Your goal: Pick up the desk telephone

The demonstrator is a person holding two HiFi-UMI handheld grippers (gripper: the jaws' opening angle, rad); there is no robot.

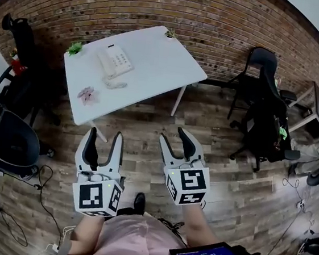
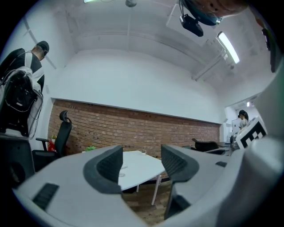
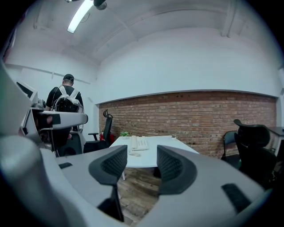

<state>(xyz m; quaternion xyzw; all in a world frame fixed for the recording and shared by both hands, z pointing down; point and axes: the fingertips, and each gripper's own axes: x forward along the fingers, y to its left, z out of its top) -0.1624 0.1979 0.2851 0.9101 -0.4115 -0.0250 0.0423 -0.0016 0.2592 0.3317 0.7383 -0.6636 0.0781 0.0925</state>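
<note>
A white desk telephone [image 1: 114, 62] lies on the white table [image 1: 155, 66] by the brick wall, handset on its cradle. It also shows far off in the right gripper view as the telephone [image 3: 138, 143] on the table [image 3: 151, 155]. Both grippers hang over the wooden floor, well short of the table. My left gripper [image 1: 105, 135] is open with nothing between its jaws, and it looks at the table [image 2: 140, 170] from a distance. My right gripper [image 1: 173, 135] is open and empty too.
On the table are a small green plant [image 1: 74, 47], a second plant [image 1: 170, 34], a pink object [image 1: 87, 94] and a small white item [image 1: 116, 84]. Black office chairs stand right [image 1: 264, 113] and left [image 1: 10, 135]. A person [image 3: 66, 95] stands at a desk. Cables lie on the floor.
</note>
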